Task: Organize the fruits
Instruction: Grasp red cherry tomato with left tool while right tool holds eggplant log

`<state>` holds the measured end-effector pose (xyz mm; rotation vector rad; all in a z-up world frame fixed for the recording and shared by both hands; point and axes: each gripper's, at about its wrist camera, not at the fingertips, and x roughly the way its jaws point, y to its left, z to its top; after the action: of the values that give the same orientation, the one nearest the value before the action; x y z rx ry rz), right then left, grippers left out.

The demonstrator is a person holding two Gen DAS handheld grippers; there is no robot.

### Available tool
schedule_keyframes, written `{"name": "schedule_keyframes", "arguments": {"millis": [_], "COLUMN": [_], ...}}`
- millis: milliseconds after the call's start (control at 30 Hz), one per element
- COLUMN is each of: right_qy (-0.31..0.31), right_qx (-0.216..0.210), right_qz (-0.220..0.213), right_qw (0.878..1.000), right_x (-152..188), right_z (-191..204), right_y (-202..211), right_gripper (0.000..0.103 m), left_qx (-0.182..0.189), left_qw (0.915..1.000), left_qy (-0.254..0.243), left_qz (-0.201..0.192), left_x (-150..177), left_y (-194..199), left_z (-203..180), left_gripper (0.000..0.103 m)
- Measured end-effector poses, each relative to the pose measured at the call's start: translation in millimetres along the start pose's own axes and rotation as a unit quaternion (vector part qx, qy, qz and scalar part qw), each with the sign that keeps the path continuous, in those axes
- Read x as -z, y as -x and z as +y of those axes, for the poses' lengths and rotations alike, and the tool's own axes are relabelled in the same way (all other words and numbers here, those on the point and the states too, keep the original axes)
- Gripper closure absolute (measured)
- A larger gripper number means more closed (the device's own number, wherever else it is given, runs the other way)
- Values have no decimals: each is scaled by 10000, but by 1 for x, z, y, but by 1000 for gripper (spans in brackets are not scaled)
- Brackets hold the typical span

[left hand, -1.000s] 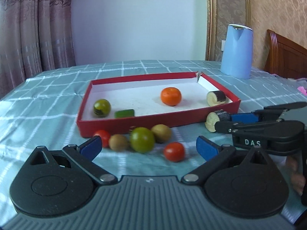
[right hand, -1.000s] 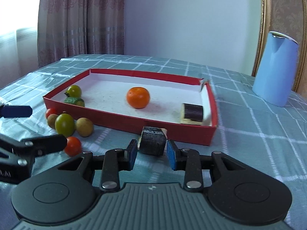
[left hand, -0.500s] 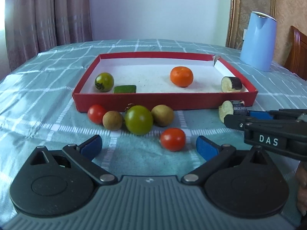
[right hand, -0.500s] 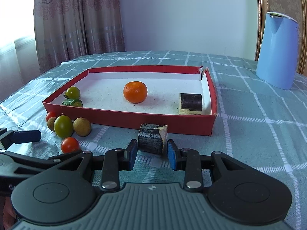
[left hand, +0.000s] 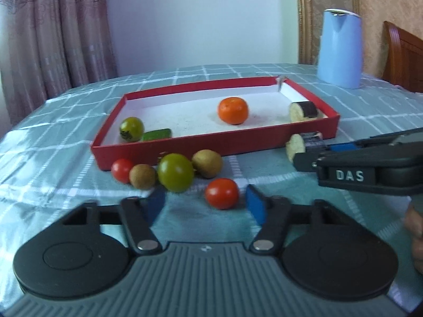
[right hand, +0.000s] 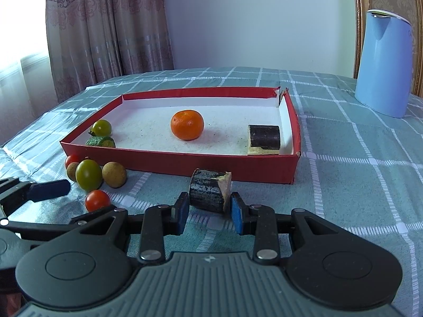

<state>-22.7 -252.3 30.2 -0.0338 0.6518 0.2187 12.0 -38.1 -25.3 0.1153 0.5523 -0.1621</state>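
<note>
While I hold one tool in each hand, this is what I see, with the red box as my landmark.

Red box (right hand: 182, 162): it sits on the table (right hand: 357, 158), which has a blue-green checked cloth.
Inside the red box: an orange (right hand: 187, 124) in the middle, a dark eggplant piece (right hand: 264, 138) at the right end, a small green tomato (right hand: 101, 127) and a green slice (right hand: 100, 141) at the left end.
In front of the red box: a red tomato (left hand: 122, 169), a brown fruit (left hand: 142, 176), a big green tomato (left hand: 175, 176) and another brown fruit (left hand: 207, 163), all bunched close.
Lone red tomato (left hand: 222, 193): a bit nearer to me than the bunch.
My left jaws (left hand: 207, 205): closing, with the lone red tomato between the blue pads, not squeezed yet.
My right jaws (right hand: 208, 212): clamped on a second eggplant chunk (right hand: 210, 194), just in front of the red box.
Blue jug (right hand: 383, 63): far behind the red box, on the right.
</note>
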Motion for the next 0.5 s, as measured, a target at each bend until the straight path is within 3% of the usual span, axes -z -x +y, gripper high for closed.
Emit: {"name": "schedule_keyframes", "arguments": {"millis": [33,233,500], "right_qy": [-7,-15,6], "right_qx": [-6,-13,1], "right_qz": [2,4,-2], "right_qw": [10000,10000,10000], "right_x": [0,0,1], "right_z": [0,1,1], "right_y": [0,0,-1], "right_gripper": [70,70,70], "left_qx": [37,221,361], "left_qw": [10000,9997,9990], "left_qy": [3,-32,26], "left_qz": [-17,-60,-246], "left_x": [0,2,3], "left_y": [1,2,6], "left_z": [0,-1,2], "left_gripper": [61,78,78]}}
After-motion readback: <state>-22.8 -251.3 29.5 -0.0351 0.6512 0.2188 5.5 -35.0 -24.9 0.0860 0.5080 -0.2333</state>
